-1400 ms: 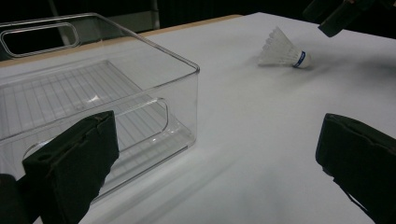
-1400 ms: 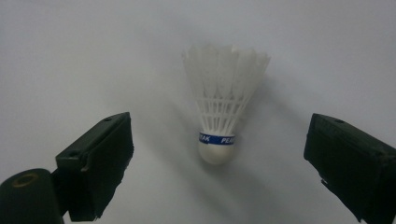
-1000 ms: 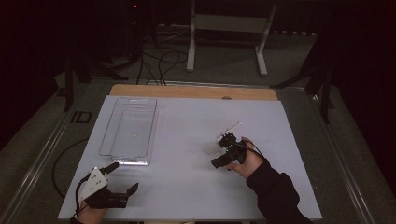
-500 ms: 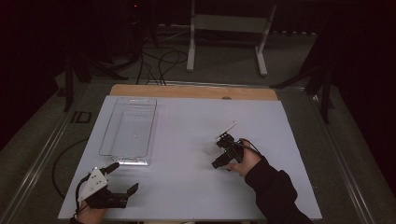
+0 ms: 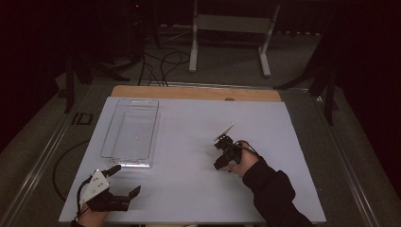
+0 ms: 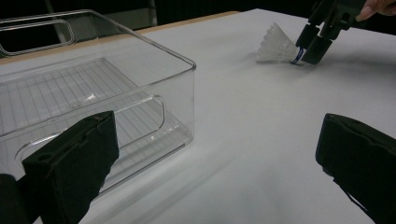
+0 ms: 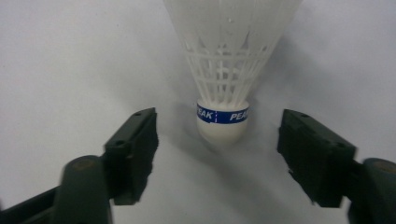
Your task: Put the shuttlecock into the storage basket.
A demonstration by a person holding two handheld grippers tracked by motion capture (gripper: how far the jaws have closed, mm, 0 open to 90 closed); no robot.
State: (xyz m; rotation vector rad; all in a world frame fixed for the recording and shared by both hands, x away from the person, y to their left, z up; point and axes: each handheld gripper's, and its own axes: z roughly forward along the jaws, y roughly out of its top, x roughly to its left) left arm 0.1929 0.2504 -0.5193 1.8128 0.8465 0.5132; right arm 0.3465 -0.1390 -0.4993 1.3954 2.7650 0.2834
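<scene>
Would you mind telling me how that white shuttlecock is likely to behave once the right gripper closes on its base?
The shuttlecock looks very light, so a nudge from one pad could slide it on the smooth table. Its thin lattice skirt probably flexes; the solid rounded base seems safer. Lying on its side, it may roll in an arc. The right gripper, just closing, straddles the base without touching.

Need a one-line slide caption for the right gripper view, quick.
Right gripper with jaws closing around the head of a white shuttlecock lying on the table, pads not yet touching it.
</scene>
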